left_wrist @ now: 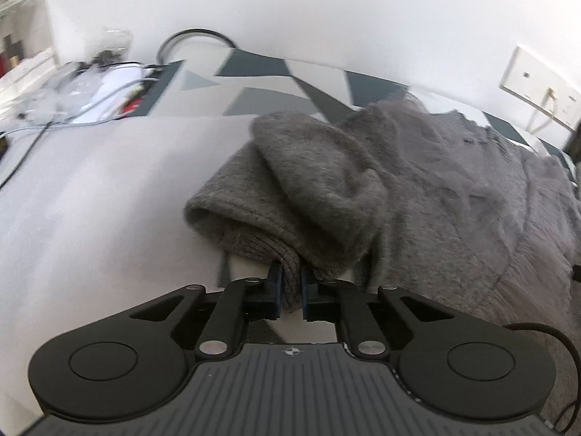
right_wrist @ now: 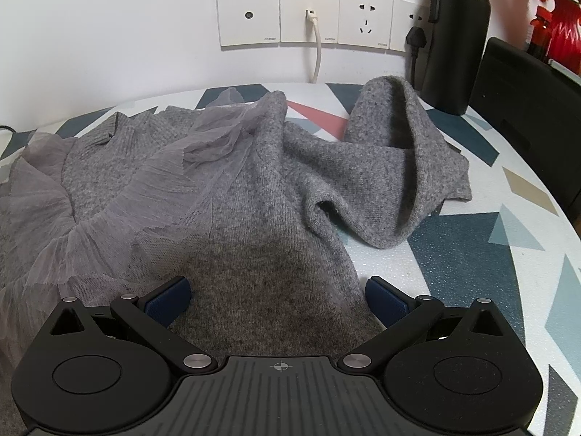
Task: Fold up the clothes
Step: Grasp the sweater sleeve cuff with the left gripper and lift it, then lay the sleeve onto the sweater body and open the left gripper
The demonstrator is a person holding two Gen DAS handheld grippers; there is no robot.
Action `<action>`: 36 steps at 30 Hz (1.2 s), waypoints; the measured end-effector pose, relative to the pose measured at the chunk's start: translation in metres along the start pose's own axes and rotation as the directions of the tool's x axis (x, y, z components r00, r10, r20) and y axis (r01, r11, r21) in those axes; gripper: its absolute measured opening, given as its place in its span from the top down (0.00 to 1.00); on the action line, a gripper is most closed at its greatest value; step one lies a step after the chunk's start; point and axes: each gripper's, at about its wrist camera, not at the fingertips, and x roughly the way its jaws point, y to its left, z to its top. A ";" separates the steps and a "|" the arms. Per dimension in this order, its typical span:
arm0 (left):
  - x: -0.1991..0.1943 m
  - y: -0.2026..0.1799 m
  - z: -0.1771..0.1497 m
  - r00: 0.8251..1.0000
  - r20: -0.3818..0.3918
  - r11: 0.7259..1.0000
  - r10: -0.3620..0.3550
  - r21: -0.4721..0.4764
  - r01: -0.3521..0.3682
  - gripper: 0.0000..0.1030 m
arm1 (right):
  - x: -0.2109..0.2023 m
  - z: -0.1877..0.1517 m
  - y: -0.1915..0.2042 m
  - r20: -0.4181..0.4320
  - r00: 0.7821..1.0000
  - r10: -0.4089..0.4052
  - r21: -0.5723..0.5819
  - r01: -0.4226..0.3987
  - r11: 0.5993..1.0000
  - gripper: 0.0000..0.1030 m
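A grey knit sweater (right_wrist: 254, 196) with sheer grey ruffle trim (right_wrist: 120, 196) lies crumpled on a table (right_wrist: 472, 254) with a teal, grey and red geometric cover. In the left wrist view my left gripper (left_wrist: 291, 287) is shut on the ribbed cuff of a sleeve (left_wrist: 290, 185), which bunches up just ahead of the blue pads. The sweater's body (left_wrist: 454, 196) spreads to the right. In the right wrist view my right gripper (right_wrist: 277, 296) stands open, its blue pads (right_wrist: 169, 299) wide apart over the sweater's lower body. The other sleeve (right_wrist: 399, 167) lies folded over at the right.
A black bottle (right_wrist: 459, 36) and a dark box (right_wrist: 526, 109) stand at the table's back right. Wall sockets (right_wrist: 308, 18) with a white cable (right_wrist: 317, 51) sit behind. Cables and clutter (left_wrist: 90, 87) lie at the left end, with a white cloth area (left_wrist: 90, 200) in front.
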 end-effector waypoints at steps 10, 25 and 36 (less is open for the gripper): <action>-0.045 0.069 0.027 0.953 0.231 0.939 0.195 -0.325 -0.113 0.91 | 0.001 0.000 0.002 -0.001 1.000 -0.008 0.008 0.008 1.000 0.01; -0.009 -0.082 0.050 0.886 0.223 0.909 -0.406 -0.004 0.417 0.91 | -0.001 -0.005 0.001 0.036 0.999 -0.002 0.001 0.002 1.000 0.01; 0.037 -0.170 0.018 0.864 0.016 0.857 -0.503 0.137 0.496 0.91 | -0.002 -0.008 0.002 0.056 0.998 -0.002 0.000 0.002 1.000 0.01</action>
